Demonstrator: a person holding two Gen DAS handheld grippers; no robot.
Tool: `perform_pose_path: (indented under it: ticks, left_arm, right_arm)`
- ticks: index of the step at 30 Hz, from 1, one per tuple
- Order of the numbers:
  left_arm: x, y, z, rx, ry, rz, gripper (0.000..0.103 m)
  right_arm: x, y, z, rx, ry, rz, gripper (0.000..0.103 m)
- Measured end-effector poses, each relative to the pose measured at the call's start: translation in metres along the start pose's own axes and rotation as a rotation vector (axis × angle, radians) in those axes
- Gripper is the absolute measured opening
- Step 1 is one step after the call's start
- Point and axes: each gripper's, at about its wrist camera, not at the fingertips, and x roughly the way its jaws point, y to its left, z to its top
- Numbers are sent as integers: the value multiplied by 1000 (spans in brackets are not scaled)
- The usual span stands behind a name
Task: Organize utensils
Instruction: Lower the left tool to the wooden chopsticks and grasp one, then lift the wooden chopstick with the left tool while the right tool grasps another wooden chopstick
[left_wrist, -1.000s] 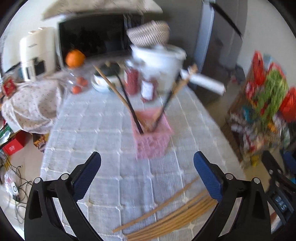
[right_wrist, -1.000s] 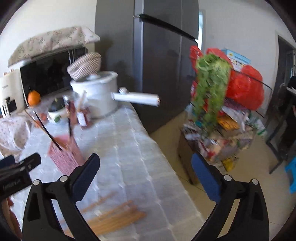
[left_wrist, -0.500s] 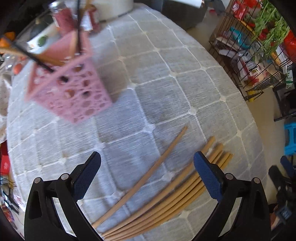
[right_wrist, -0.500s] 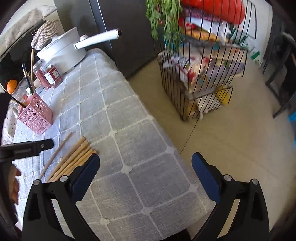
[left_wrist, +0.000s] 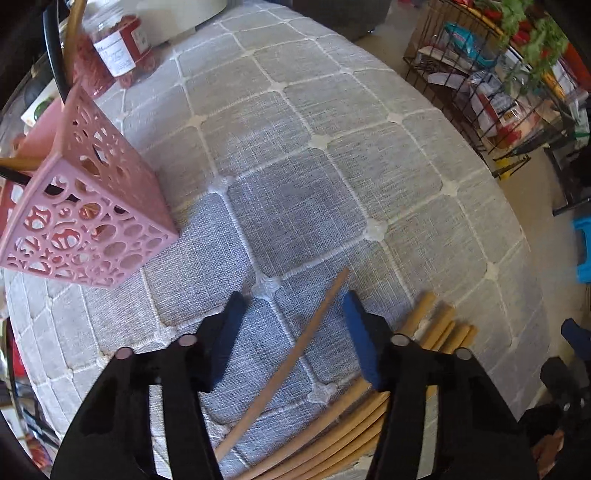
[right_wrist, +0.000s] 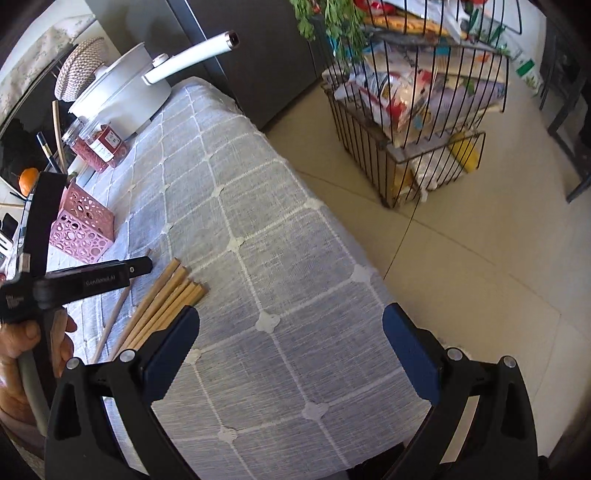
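Observation:
A pink perforated holder (left_wrist: 85, 218) stands on the grey checked tablecloth (left_wrist: 317, 166) at the left, with a few sticks in it. A single wooden chopstick (left_wrist: 291, 358) lies between the fingers of my left gripper (left_wrist: 291, 332), which is open and narrowed around it without touching. A bundle of several wooden chopsticks (left_wrist: 373, 402) lies just right of it. The right wrist view shows the holder (right_wrist: 81, 225), the bundle (right_wrist: 162, 302) and the left gripper's body (right_wrist: 85, 282). My right gripper (right_wrist: 288, 350) is open and empty over the table's near corner.
Two jars of red contents (left_wrist: 118, 55) and a white pot (right_wrist: 125, 96) with a long handle stand at the table's far end. A wire rack (right_wrist: 417, 110) full of packets stands on the floor to the right. The table edge (right_wrist: 332, 214) runs beside it.
My left gripper has dropped lower over the single chopstick and its fingers have come closer together around it. The right gripper has tilted a little further down toward the table.

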Motion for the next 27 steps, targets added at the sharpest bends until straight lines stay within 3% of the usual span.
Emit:
perform_pose_path:
  ticks: [4, 12, 15, 23, 27]
  left_arm:
    - [-6, -1, -9, 56, -12, 18, 11]
    - [-29, 28, -29, 15, -87, -54, 5]
    - [-56, 37, -43, 22, -155, -40, 5]
    - [-136, 69, -82, -45, -357, -43, 4]
    - [-172, 78, -95, -71, -464, -49, 5]
  right_arm:
    - [6, 3, 0, 16, 26, 22, 97]
    - [22, 5, 8, 155, 115, 113, 96]
    - [25, 17, 13, 157, 123, 113, 91]
    - [52, 48, 15, 236, 234, 132, 47]
    - [63, 58, 17, 262, 248, 80, 33]
